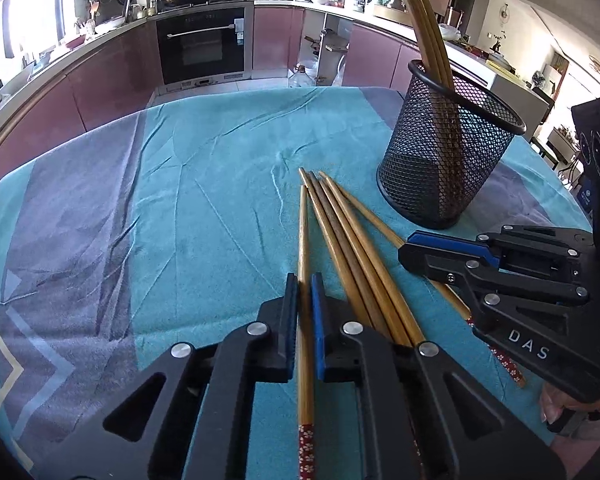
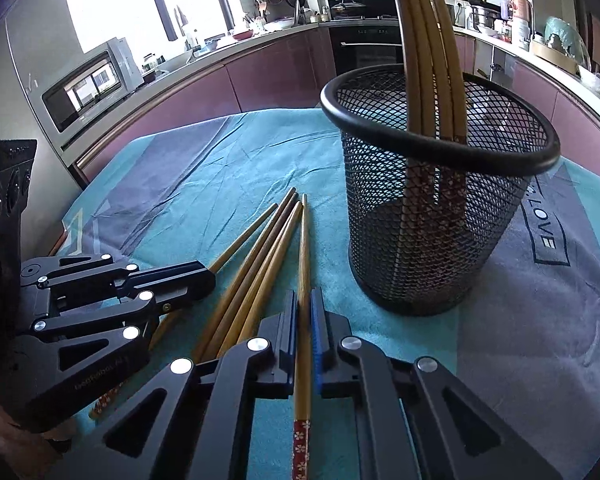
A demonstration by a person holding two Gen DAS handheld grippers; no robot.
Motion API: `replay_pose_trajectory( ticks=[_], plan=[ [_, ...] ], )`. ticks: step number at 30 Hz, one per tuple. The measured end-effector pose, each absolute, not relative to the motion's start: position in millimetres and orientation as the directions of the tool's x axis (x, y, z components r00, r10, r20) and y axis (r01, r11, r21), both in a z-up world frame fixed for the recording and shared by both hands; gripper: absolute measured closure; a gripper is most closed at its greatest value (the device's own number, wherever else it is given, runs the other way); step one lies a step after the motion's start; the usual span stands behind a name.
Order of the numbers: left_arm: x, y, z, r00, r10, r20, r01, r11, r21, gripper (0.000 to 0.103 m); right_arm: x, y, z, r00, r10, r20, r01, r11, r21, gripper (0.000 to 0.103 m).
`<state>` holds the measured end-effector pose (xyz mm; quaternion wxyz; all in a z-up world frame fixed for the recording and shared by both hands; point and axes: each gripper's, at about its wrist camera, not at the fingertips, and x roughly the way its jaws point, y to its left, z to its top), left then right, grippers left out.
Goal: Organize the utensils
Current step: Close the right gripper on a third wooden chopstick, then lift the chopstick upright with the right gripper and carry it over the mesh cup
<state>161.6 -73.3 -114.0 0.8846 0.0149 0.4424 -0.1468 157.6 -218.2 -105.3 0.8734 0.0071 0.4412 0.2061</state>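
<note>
Left gripper (image 1: 304, 280): clenched on 1 chopstick (image 1: 303, 232).
Right gripper (image 2: 304, 294): clamped on 1 stick (image 2: 303, 248).
Cup (image 2: 428, 216): at 1 o'clock, sticks inside.
Risk: sticks pivoted in thin grips, rim struck, cup tipped.

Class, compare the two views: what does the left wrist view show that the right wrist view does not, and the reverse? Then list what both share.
Only the left wrist view: a clear bottle on the floor by the cabinets.
Only the right wrist view: a microwave and the LOVE print on the cloth.
Both: the black mesh holder with standing chopsticks, loose chopsticks on the teal cloth, and the left tool and right tool, each shut on one chopstick.
</note>
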Motion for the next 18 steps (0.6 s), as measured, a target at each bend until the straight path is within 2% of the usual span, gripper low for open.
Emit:
replay_pose_trajectory(
  ticks=[10,18],
  plan=[
    [152,-62,-102,0.581,-0.278,-0.765,0.275,0.952,-0.137,0.096,146,-230,-90,0.524,0.437,-0.731,-0.379,0.888,0.26,0.097],
    [140,-53,-72,0.597,-0.37,-0.712,0.322,0.923,-0.21,0.096,130,-245,-62,0.553,0.518,-0.653,-0.414,0.851,0.324,0.097]
  ],
)
